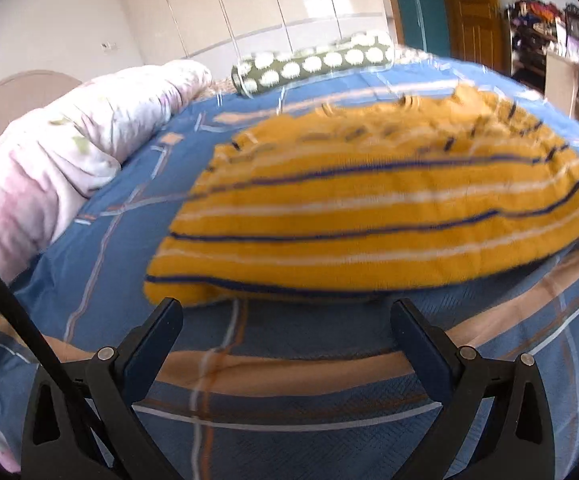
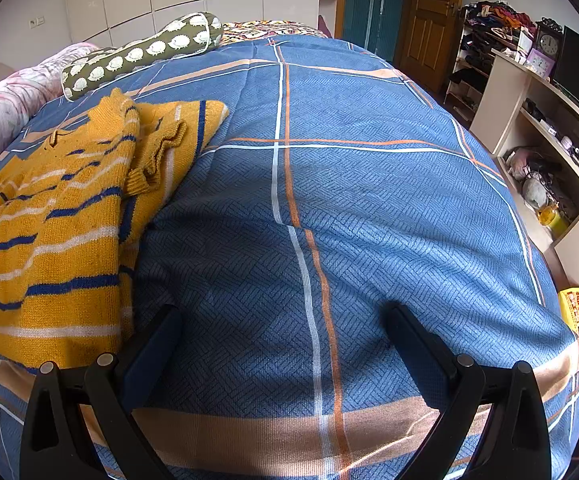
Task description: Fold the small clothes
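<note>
Already partly folded, a mustard-yellow knit sweater [image 2: 49, 216] lies on the blue plaid bedspread [image 2: 369, 200].
Navy and white stripes cross it, one sleeve bunched on top; left tool [image 1: 287, 314] and right tool [image 2: 283, 320] hover spread and empty, near its hem.

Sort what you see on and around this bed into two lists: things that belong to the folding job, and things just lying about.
Belongs to the job:
yellow striped sweater
left tool
right tool

Just lying about:
spotted bolster pillow
pink quilt
clock
</note>
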The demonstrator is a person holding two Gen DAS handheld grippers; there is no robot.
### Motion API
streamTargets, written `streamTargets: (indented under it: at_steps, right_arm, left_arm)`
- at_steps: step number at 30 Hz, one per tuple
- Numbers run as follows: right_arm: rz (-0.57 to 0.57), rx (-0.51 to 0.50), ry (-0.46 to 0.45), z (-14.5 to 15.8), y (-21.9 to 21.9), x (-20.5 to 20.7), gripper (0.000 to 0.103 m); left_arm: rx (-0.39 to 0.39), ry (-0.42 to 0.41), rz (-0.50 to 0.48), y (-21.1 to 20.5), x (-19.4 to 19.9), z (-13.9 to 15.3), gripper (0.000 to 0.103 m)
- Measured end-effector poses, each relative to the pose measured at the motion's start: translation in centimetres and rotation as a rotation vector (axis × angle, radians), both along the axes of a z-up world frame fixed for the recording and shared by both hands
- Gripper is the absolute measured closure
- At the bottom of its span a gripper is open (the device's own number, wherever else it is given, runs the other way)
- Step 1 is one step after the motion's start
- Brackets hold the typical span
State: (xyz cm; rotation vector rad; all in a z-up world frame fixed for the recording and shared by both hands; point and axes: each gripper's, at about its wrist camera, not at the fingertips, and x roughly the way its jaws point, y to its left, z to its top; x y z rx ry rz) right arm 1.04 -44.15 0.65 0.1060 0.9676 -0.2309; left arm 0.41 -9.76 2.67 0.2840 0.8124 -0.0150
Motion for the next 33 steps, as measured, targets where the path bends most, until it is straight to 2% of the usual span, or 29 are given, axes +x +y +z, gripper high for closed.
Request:
streamTargets:
  at_steps: [2,6,9,14,21,33]
  right_arm:
    - [0.0,0.0,0.0,0.0,0.0,0.0,0.0]
    - [0.0,0.0,0.0,0.0,0.0,0.0,0.0]
    - [0.0,0.0,0.0,0.0,0.0,0.0,0.0]
    - [0.001,0.0,0.0,0.0,0.0,0.0,0.0]
    - [0.001,0.0,0.0,0.0,0.0,0.0,0.0]
    - [0.002,0.0,-0.001,0.0,0.0,0.0,0.0]
  left_arm:
    - [0.008,0.009,0.006,-0.1,-0.2,-0.9,0.0]
    - [0.049,-0.024,0.005,-0.7,-0.7,-1.1,0.0]
    - [0.043,-0.027,0.007,-0.7,-0.8,-1.0,0.0]
    - [-0.029,0.012,0.015,0.4,0.0,-1.0,0.0]
    - [-0.238,0.121,0.047,3.0,1.3,-1.4,0.0]
    - [-0.229,0.124,0.053,2.7,1.2,-1.5,0.0]
